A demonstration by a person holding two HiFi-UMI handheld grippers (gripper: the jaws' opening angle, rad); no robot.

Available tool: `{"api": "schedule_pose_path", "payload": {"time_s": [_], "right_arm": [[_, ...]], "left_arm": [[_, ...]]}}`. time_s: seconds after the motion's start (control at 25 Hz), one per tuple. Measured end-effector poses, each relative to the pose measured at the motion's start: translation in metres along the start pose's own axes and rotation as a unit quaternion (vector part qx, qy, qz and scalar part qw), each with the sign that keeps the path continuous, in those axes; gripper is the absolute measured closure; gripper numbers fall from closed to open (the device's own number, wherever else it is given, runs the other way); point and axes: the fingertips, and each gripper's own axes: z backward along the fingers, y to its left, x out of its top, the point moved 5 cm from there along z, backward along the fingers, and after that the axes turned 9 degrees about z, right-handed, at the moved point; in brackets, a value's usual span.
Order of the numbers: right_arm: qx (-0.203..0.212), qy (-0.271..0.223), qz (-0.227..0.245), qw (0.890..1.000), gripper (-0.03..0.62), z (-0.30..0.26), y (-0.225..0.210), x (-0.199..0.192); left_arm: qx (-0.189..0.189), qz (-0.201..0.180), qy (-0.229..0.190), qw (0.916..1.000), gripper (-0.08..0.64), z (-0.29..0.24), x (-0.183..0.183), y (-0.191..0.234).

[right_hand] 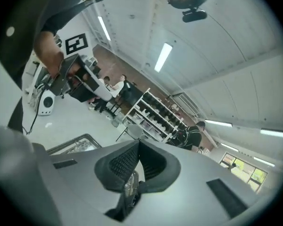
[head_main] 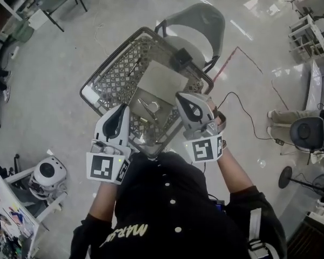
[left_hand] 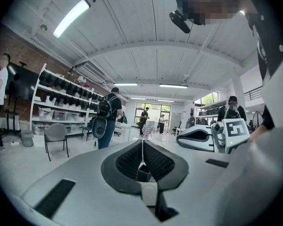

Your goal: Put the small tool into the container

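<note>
While left gripper (head_main: 122, 110) and right gripper (head_main: 184, 97) hover over wire cart (head_main: 116, 74), both clenched empty, small tool (head_main: 150, 107) appears inside container (head_main: 163, 120); placement likely complete, next: withdraw clear.

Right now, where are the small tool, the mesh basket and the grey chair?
small tool (head_main: 150, 108): head view, its middle.
mesh basket (head_main: 119, 77): head view, left mesh wall.
grey chair (head_main: 197, 23): head view, curved backrest.
</note>
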Motion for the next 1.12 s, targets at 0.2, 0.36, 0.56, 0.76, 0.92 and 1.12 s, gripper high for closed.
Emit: {"api": "schedule_pose_path", "payload": {"time_s": [0.2, 0.36, 0.56, 0.76, 0.92, 1.12], "right_arm": [[-0.044, -0.008, -0.140, 0.989, 0.580, 0.019, -0.027, 0.002], [-0.101, -0.038, -0.273, 0.956, 0.580, 0.034, -0.045, -0.002], [-0.139, -0.063, -0.341, 0.928, 0.580, 0.053, -0.057, -0.017], [-0.167, -0.067, -0.344, 0.922, 0.580, 0.070, -0.061, -0.022], [-0.166, -0.060, -0.354, 0.919, 0.580, 0.071, -0.059, -0.032], [-0.164, -0.054, -0.364, 0.915, 0.581, 0.073, -0.054, -0.037]], "left_arm": [[0.000, -0.009, -0.017, 0.9998, 0.528, 0.003, 0.010, -0.003], [0.002, -0.016, -0.030, 0.9994, 0.528, 0.004, 0.017, -0.004], [0.010, -0.024, -0.040, 0.9989, 0.528, 0.005, 0.023, 0.001], [0.014, -0.025, -0.044, 0.9986, 0.528, 0.009, 0.022, 0.003], [0.009, -0.023, -0.041, 0.9989, 0.528, 0.004, 0.019, 0.002], [0.006, -0.029, -0.037, 0.9989, 0.528, -0.001, 0.018, -0.002]]}}
